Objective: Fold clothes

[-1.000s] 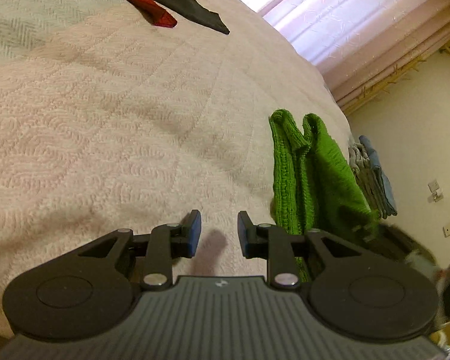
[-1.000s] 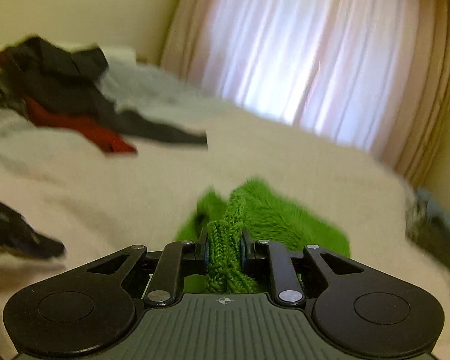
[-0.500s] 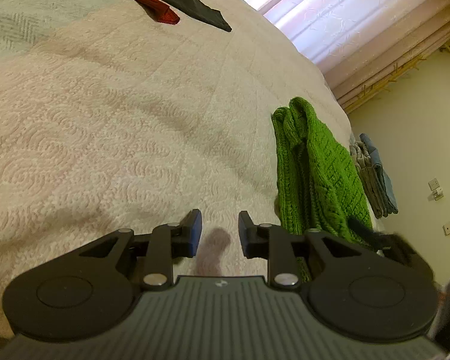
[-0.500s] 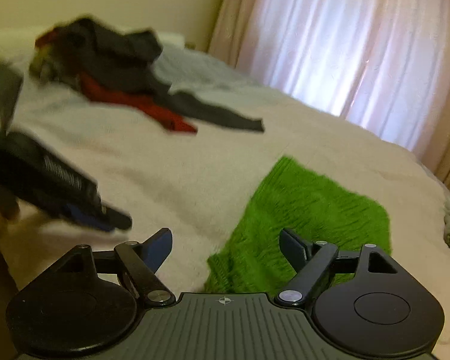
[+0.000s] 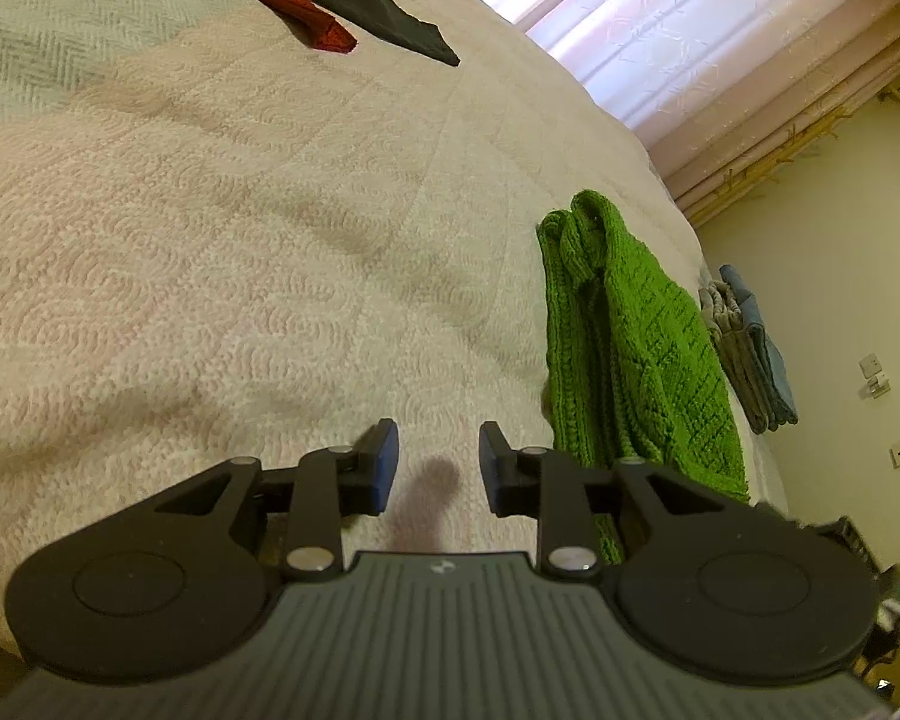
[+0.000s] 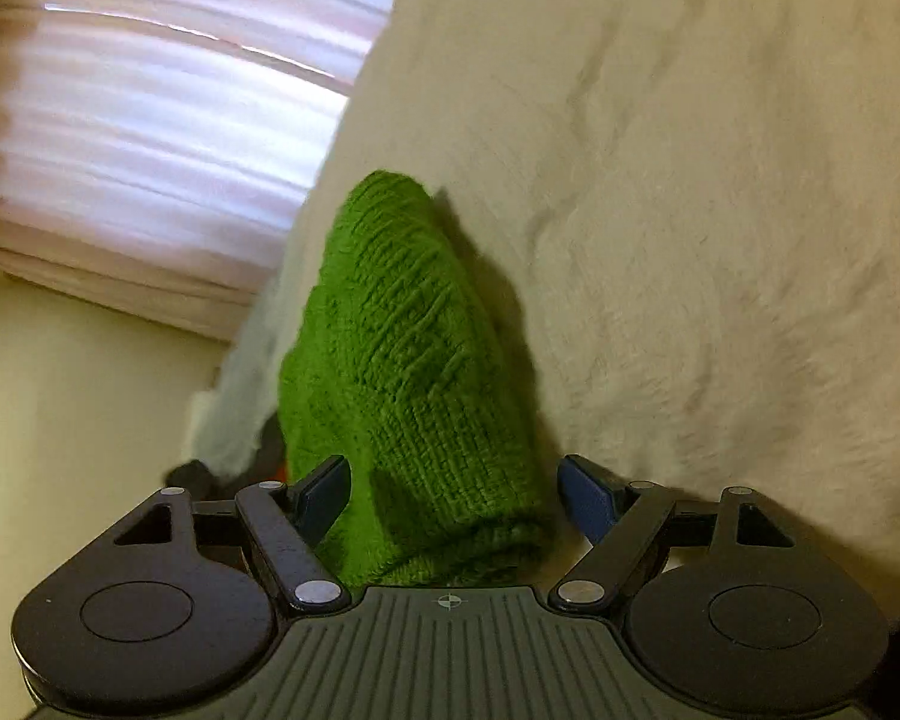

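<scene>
A folded green knit sweater [image 5: 630, 348] lies on the cream bedspread [image 5: 240, 276] near the bed's right edge. My left gripper [image 5: 437, 463] hovers over bare bedspread just left of the sweater, its jaws partly open with nothing between them. In the right wrist view the sweater [image 6: 408, 372] fills the middle. My right gripper [image 6: 456, 495] is wide open, its jaws standing on either side of the sweater's near end without closing on it.
A red garment [image 5: 294, 18] and a dark garment [image 5: 366, 6] lie at the far end of the bed. A stack of folded grey and blue clothes [image 5: 747, 348] sits past the sweater. Pink curtains [image 5: 708, 42] hang behind; a wall [image 6: 78, 396] borders the bed.
My right gripper let go of the sweater, opened wide, then swung round to face its end at the bed's edge. The left gripper stayed nearly still.
</scene>
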Tool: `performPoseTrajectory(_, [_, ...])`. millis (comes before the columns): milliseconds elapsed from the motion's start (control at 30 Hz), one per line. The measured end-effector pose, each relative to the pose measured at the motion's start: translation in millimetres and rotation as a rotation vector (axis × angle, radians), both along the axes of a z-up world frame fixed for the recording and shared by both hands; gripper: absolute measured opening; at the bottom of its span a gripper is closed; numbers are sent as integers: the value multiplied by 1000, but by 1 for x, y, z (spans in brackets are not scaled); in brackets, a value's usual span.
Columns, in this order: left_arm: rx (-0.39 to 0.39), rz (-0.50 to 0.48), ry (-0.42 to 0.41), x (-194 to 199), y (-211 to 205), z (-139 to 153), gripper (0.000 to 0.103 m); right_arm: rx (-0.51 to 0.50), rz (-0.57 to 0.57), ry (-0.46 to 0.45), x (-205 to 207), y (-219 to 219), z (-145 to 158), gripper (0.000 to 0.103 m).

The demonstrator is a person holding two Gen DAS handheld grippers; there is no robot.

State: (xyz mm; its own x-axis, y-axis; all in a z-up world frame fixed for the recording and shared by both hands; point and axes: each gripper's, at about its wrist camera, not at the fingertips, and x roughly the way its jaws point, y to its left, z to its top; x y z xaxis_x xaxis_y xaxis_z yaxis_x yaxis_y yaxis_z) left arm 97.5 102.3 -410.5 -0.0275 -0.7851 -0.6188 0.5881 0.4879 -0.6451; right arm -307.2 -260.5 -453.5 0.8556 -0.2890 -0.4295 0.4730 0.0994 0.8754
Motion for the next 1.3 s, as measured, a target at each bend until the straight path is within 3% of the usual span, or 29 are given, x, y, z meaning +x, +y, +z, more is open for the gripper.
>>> performPoseTrajectory(33, [1, -2, -1, -2, -1, 1, 23, -1, 10, -2, 6, -2, -2, 68])
performPoseTrajectory(67, [2, -4, -1, -3, -3, 2, 23, 1, 20, 11, 14, -4, -5, 49])
performPoseTrajectory(133, [2, -9, -3, -7, -5, 3, 24, 5, 38, 35, 28, -10, -8, 33])
performPoseTrajectory(267, [11, -11, -7, -15, -6, 5, 24, -103, 161, 145, 32, -38, 29, 25])
performPoseTrajectory(467, [19, -23, -39, -23, -14, 16, 24, -347, 363, 362, 12, -120, 99, 25])
performPoseTrajectory(600, [13, -62, -53, -34, -32, 22, 24, -300, 387, 414, -8, -188, 98, 28])
performPoseTrajectory(633, [13, -75, -56, -37, -38, 23, 24, -259, 368, 400, -11, -200, 92, 34])
performPoseTrajectory(667, [11, -89, -62, -40, -46, 24, 24, -214, 340, 383, -15, -209, 84, 49])
performPoseTrajectory(733, [9, -117, -73, -47, -61, 26, 24, -156, 241, 349, -28, -200, 60, 56])
performPoseTrajectory(833, [-5, -142, -78, -51, -83, 26, 24, -145, 58, 281, -49, -165, 43, 56])
performPoseTrajectory(900, [-18, -154, -80, -51, -95, 27, 25, -146, -67, 242, -63, -131, 43, 56])
performPoseTrajectory(1000, [-12, -181, -89, -46, -112, 29, 26, -178, -160, 160, -62, -85, 58, 56])
performPoseTrajectory(1067, [-17, -205, -103, -45, -125, 33, 26, -214, -169, 120, -62, -62, 70, 56])
performPoseTrajectory(1167, [-40, -229, -110, -40, -139, 41, 28, -311, -121, 209, -42, -55, 83, 55])
performPoseTrajectory(1200, [-50, -234, -108, -39, -144, 44, 28, -338, -118, 247, -36, -54, 82, 48])
performPoseTrajectory(1233, [-59, -236, -110, -38, -149, 46, 29, -359, -110, 274, -28, -53, 79, 23])
performPoseTrajectory(1267, [-68, -238, -113, -38, -154, 49, 30, -362, -99, 277, -20, -54, 74, 6])
performPoseTrajectory(1300, [-77, -239, -116, -37, -158, 51, 32, -356, -100, 286, -20, -52, 70, 4])
